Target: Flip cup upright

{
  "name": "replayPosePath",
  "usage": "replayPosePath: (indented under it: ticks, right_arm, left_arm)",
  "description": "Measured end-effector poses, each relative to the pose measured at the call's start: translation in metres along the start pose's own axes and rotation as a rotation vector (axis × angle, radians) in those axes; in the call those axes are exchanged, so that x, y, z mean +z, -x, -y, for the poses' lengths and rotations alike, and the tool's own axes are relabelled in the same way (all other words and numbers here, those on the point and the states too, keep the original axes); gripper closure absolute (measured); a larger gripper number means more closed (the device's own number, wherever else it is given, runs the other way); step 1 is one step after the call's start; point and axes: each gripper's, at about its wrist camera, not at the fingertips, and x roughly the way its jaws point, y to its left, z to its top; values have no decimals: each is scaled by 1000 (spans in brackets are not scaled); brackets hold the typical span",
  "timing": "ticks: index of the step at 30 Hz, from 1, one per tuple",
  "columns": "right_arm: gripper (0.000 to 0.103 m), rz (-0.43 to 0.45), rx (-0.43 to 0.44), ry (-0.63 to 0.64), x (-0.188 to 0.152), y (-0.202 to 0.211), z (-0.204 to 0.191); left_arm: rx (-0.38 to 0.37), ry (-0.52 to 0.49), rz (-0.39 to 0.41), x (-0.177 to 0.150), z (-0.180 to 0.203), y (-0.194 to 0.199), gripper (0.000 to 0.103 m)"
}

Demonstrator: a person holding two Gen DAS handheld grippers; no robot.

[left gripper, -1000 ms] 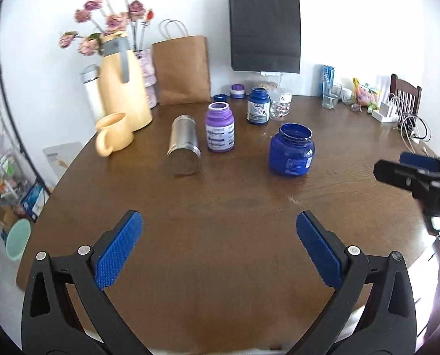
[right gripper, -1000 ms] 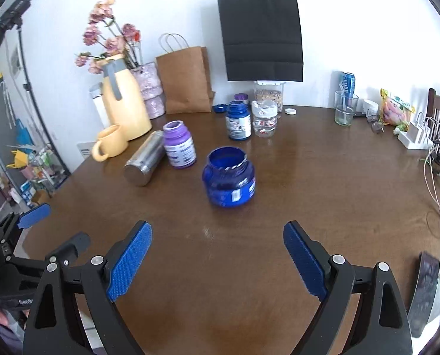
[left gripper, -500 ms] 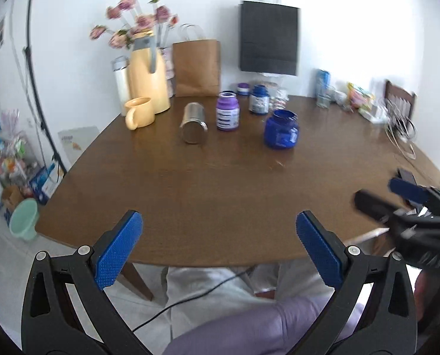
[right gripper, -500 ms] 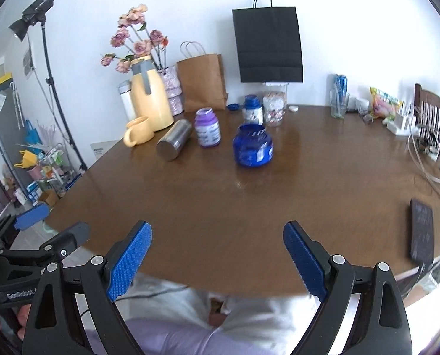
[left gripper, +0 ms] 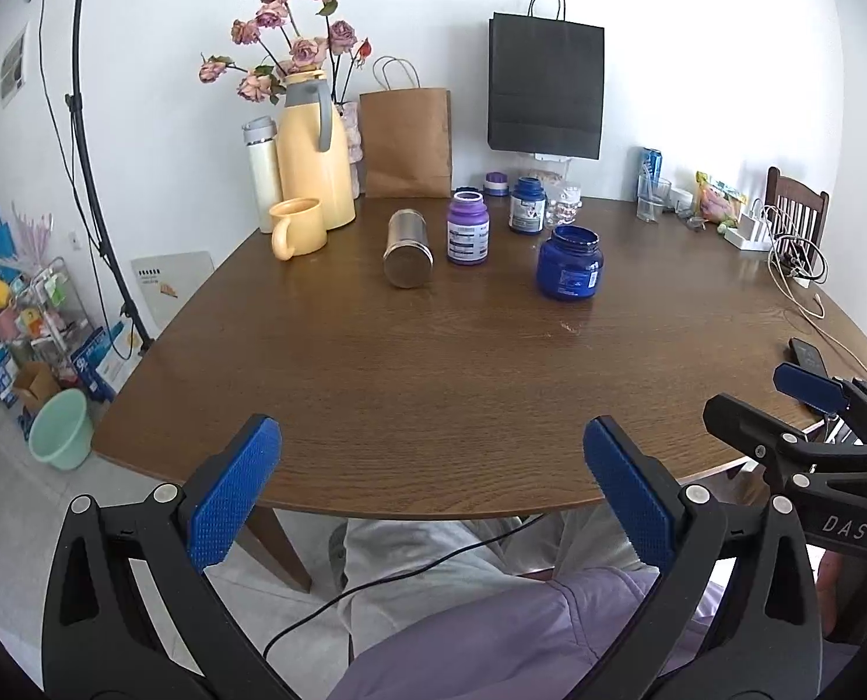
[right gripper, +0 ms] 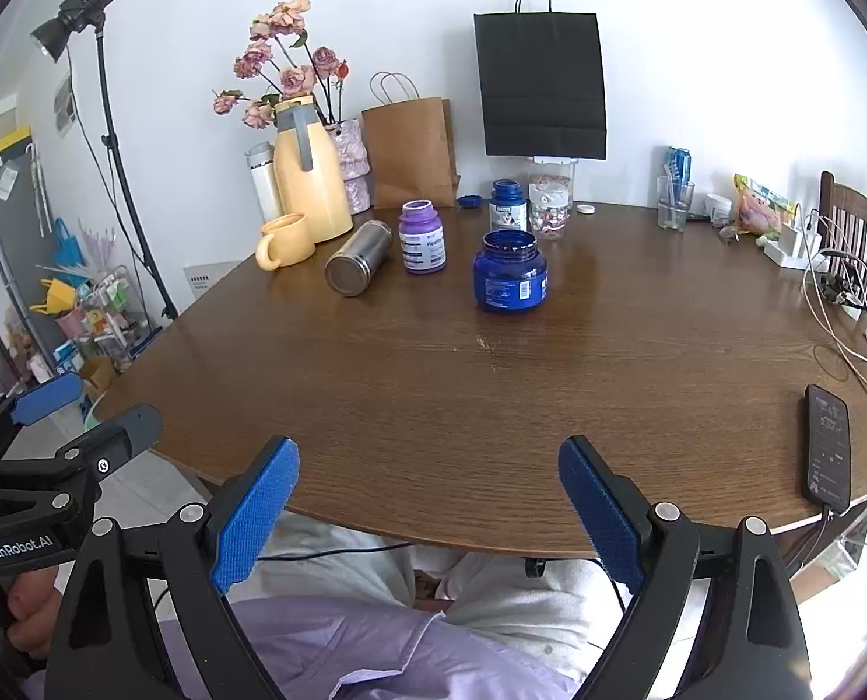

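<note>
A steel cup (left gripper: pixel 408 248) (right gripper: pixel 358 258) lies on its side on the far part of the brown table (left gripper: pixel 433 361) (right gripper: pixel 491 385), its closed base turned toward me. It rests between a yellow mug (left gripper: pixel 297 227) (right gripper: pixel 284 240) and a purple bottle (left gripper: pixel 467 234) (right gripper: pixel 423 237). My left gripper (left gripper: pixel 430 496) is open and empty, held off the table's near edge above the person's lap. My right gripper (right gripper: pixel 427 516) is open and empty too, also short of the near edge. Both are far from the cup.
A blue jar (left gripper: pixel 569 262) (right gripper: pixel 510 279) stands right of the purple bottle. A yellow jug (left gripper: pixel 313 151), paper bags, smaller bottles and a glass line the back. A phone (right gripper: pixel 827 446) and cables lie at the right edge. A light stand (right gripper: pixel 112 134) is at the left.
Both grippers have drawn back from over the table to beyond its near edge, so the cup and bottles look farther away. Both stayed open; the cup has not moved.
</note>
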Motion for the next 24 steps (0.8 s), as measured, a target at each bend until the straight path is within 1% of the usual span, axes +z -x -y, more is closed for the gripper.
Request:
replayPosePath:
  ticks: [4, 8, 24]
  right_arm:
    - [9, 8, -10, 4, 2, 1, 1]
    - [9, 17, -20, 4, 1, 4, 1]
    - [9, 12, -22, 3, 4, 4, 2]
  left_arm:
    - [-1, -15, -3, -1, 4, 0, 0]
    - [4, -10, 5, -1, 3, 2, 0]
    - [8, -8, 12, 0, 2, 4, 0]
